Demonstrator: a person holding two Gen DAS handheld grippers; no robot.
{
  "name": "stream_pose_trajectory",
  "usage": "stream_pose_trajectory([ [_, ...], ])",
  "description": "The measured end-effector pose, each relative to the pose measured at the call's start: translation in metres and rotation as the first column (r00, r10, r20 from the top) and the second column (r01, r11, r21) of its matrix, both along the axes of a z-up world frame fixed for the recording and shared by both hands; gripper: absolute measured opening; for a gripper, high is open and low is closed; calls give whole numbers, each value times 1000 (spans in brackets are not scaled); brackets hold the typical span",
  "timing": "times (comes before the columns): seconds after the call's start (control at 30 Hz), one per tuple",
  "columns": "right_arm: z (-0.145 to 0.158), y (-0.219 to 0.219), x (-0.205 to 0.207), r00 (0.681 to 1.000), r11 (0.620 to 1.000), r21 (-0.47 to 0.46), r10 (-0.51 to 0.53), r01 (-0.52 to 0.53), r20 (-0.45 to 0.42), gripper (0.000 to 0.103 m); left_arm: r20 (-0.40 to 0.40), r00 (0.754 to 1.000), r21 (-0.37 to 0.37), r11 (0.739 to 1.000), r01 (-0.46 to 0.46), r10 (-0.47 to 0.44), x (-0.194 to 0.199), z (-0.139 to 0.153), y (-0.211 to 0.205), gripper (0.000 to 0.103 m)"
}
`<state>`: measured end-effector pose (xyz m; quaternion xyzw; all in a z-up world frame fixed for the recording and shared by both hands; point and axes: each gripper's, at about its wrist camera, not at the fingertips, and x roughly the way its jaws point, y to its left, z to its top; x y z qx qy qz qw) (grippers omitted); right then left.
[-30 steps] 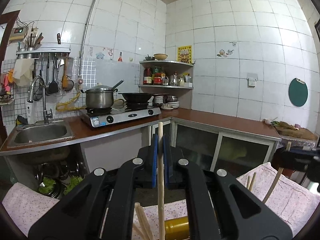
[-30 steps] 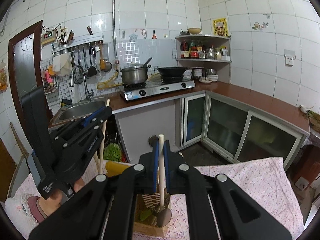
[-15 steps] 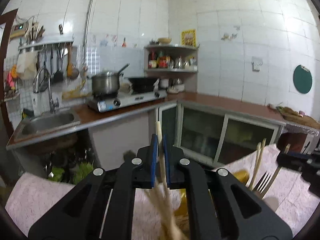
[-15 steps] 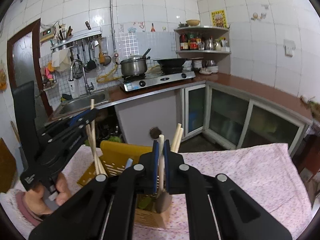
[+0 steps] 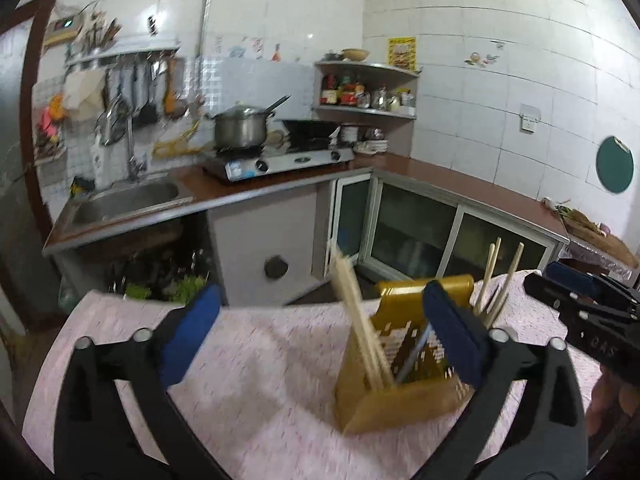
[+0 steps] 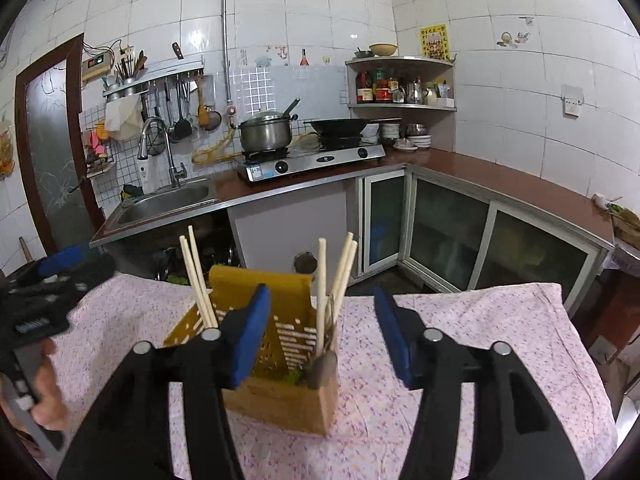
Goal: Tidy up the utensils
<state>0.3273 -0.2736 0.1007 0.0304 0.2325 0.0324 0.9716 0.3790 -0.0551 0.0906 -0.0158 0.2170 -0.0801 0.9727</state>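
A yellow and wood utensil holder (image 5: pixel 400 396) (image 6: pixel 280 384) stands on the pink flowered tablecloth (image 5: pixel 256 360). Wooden chopsticks (image 5: pixel 360 332) (image 6: pixel 198 280) stand in its left side. More chopsticks (image 6: pixel 340 272) (image 5: pixel 500 280) and a spoon (image 6: pixel 322 364) stand in its right side. My left gripper (image 5: pixel 320 332) is open and empty, just in front of the holder. My right gripper (image 6: pixel 324 336) is open and empty, above the holder's near side. Each gripper shows in the other's view, the right (image 5: pixel 588 312) and the left (image 6: pixel 48 292).
Behind the table runs an L-shaped brown counter (image 6: pixel 500 176) with a sink (image 6: pixel 168 204), a gas stove (image 6: pixel 312 160) carrying a pot (image 6: pixel 266 132) and a wok, and a corner shelf (image 6: pixel 400 80). Cabinets with glass doors (image 6: pixel 448 232) stand below.
Both grippers have opened and let go of their utensils, which now stand in the holder. Both have drawn back and tilted down toward the table.
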Motion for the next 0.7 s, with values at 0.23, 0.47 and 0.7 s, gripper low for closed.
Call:
stream_pose_trajectory([
  [0.23,1,19,-63,998,997,-69,-25,29,51,82,-42,998,42,998,-52,54,-73,-3,39,98],
  [0.47,-6,46,-138,994,999,-47,-12,17,104,97,-17,998,79,995,-63,64,-152,-14,49,98],
  [0.7,-20,58,-208,994,998,9,-66,66,90,99,14,998,78,995,-64,63,-227,-28,49,98],
])
